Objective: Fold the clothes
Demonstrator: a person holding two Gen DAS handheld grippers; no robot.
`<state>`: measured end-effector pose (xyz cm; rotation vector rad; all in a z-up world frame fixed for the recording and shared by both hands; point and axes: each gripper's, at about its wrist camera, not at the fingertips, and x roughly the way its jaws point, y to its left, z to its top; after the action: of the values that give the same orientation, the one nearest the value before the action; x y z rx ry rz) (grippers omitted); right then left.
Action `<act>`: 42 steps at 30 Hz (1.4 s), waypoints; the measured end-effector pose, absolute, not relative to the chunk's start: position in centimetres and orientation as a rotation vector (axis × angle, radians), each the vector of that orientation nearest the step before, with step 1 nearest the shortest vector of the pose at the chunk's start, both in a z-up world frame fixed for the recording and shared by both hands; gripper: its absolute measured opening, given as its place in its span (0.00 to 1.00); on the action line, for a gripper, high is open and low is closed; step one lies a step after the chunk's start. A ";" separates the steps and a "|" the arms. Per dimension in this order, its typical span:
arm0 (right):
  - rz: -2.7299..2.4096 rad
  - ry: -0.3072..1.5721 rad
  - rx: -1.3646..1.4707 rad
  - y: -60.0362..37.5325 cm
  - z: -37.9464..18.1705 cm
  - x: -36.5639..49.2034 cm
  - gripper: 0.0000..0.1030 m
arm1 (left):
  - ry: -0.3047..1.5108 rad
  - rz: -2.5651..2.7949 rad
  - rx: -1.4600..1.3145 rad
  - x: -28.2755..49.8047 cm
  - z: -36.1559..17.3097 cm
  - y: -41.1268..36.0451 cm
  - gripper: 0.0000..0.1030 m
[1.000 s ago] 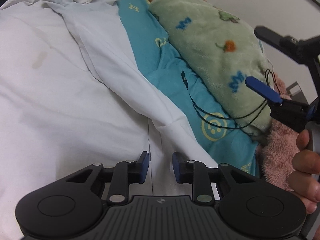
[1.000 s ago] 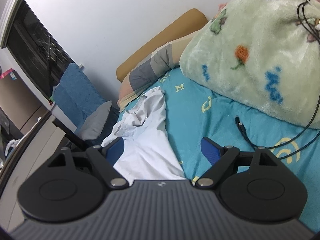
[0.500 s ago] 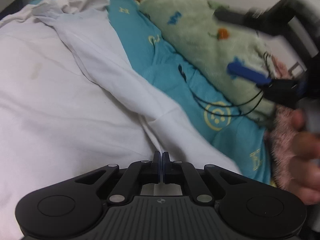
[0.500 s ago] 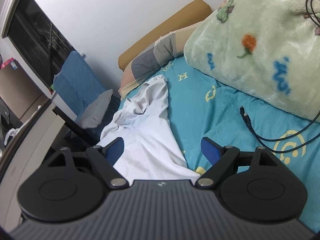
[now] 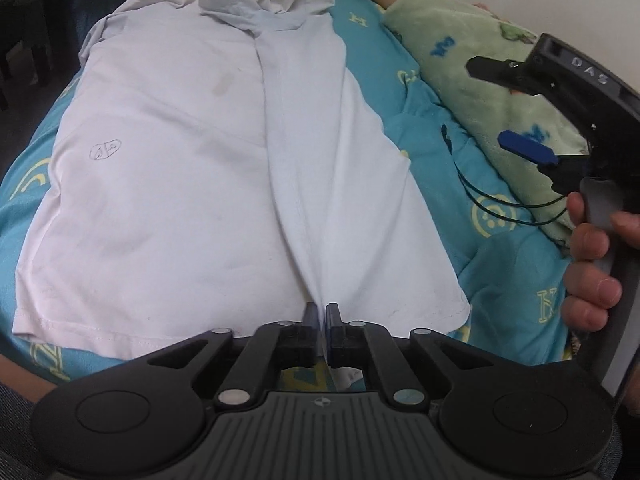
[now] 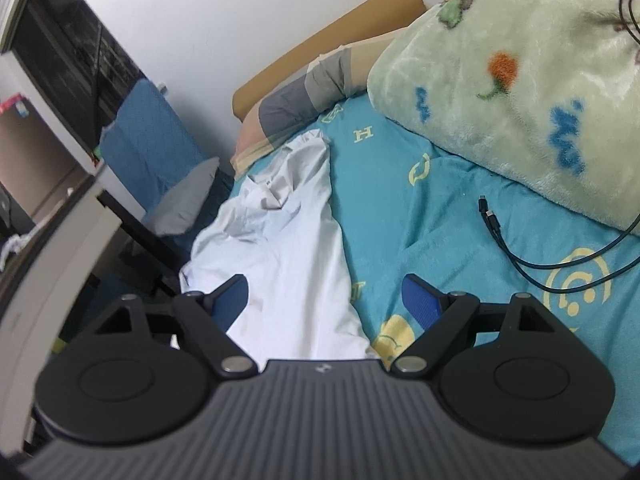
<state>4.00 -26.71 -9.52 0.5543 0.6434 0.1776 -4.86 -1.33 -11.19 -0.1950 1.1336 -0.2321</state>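
the left gripper (image 5: 321, 314) has its two blue tips almost pressed together, pinching a fold of the white shirt (image 5: 192, 184) at its near edge; the tips are just starting to part, with the cloth still caught between them. the cloth rises in a tight ridge from that pinch and runs away toward the far collar. the right gripper (image 6: 326, 294) is spread wide and holds nothing; it hangs over the right side of the shirt and the bed cover.

the shirt lies mostly flat on a teal bed sheet (image 5: 504, 264) with yellow marks. right of the shirt a thin black cable (image 6: 520, 256) lies on the sheet, and past it sits a big fluffy green blanket (image 6: 520, 80). nothing lies on top of the shirt.

the left wrist view shows the whole shirt, a small drawn logo on its left part, and the person's right hand (image 5: 592, 264) around the other tool's handle at the right edge. the right wrist view shows only the shirt's right strip and crumpled collar, but also a striped pillow (image 6: 304, 96), a tan headboard (image 6: 328, 36), a blue chair (image 6: 148, 136) and a dark window (image 6: 68, 56) on the far left.
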 end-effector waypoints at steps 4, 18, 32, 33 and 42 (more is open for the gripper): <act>0.169 0.631 0.496 -26.0 -9.3 4.1 0.83 | 1.113 -0.237 -0.161 -4.1 -9.9 -1.3 0.44; 0.189 0.492 0.415 -25.5 -8.3 4.3 0.83 | 0.717 -0.145 -0.015 3.6 -3.0 -3.0 0.98; 0.347 0.674 0.078 -12.4 -7.5 16.9 0.83 | 0.708 -0.058 -0.164 3.4 -2.4 7.6 0.98; 0.382 0.676 0.026 -10.3 -7.4 18.3 0.82 | 0.708 -0.051 -0.188 3.7 -2.4 8.8 0.98; 0.647 0.705 -0.298 9.5 -9.8 29.0 0.82 | 0.837 0.021 -0.456 6.7 -6.4 16.8 0.98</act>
<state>29.03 9.53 -9.77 -0.2978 0.7050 0.6466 6.67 16.84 -6.44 -0.4563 0.8368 0.0208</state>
